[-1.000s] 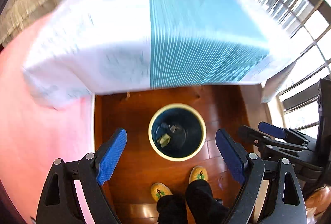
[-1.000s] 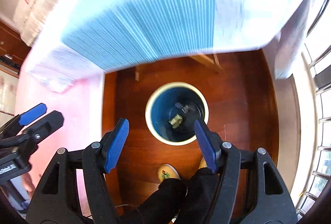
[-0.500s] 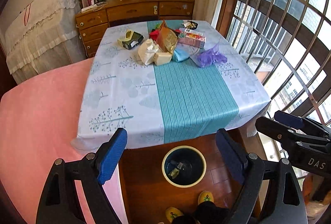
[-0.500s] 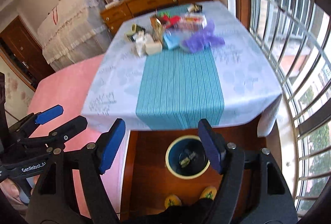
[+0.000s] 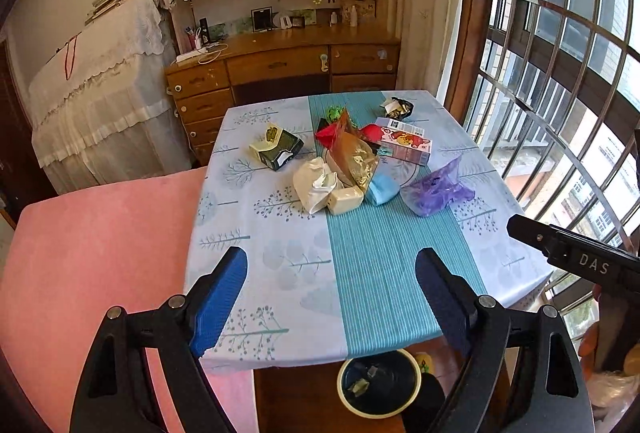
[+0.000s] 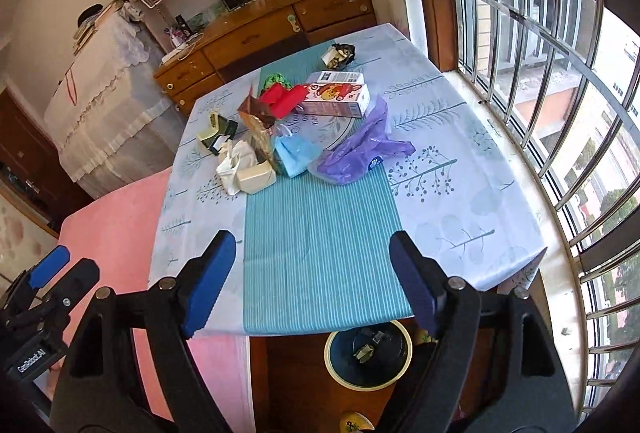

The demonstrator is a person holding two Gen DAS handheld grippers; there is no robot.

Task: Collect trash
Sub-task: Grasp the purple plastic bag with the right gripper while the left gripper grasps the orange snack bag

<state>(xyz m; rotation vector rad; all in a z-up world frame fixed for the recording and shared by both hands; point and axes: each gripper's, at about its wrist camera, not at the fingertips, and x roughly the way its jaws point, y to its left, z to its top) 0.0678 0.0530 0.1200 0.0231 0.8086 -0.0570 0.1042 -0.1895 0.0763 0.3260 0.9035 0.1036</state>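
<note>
A pile of trash lies at the far middle of the table (image 5: 280,273): a purple plastic bag (image 5: 436,189) (image 6: 360,149), a crumpled white paper (image 5: 316,185), a cream box (image 5: 346,200) (image 6: 256,177), a blue pouch (image 5: 382,187), a gold foil bag (image 5: 354,157), a pink carton (image 5: 404,145) (image 6: 336,97) and a dark green box (image 5: 278,149). A round bin (image 5: 378,387) (image 6: 368,353) with scraps inside stands on the floor under the table's near edge. My left gripper (image 5: 332,297) and right gripper (image 6: 310,281) are open and empty, above the near edge.
A pink cushioned seat (image 5: 92,253) stands left of the table. A barred window (image 6: 560,73) runs along the right. A wooden desk (image 5: 280,65) with shelves and a cloth-covered cabinet (image 5: 100,93) stand behind the table.
Both grippers have risen and tilted up from looking down into the bin to looking across the tabletop at the trash pile. Both stayed open and empty.
</note>
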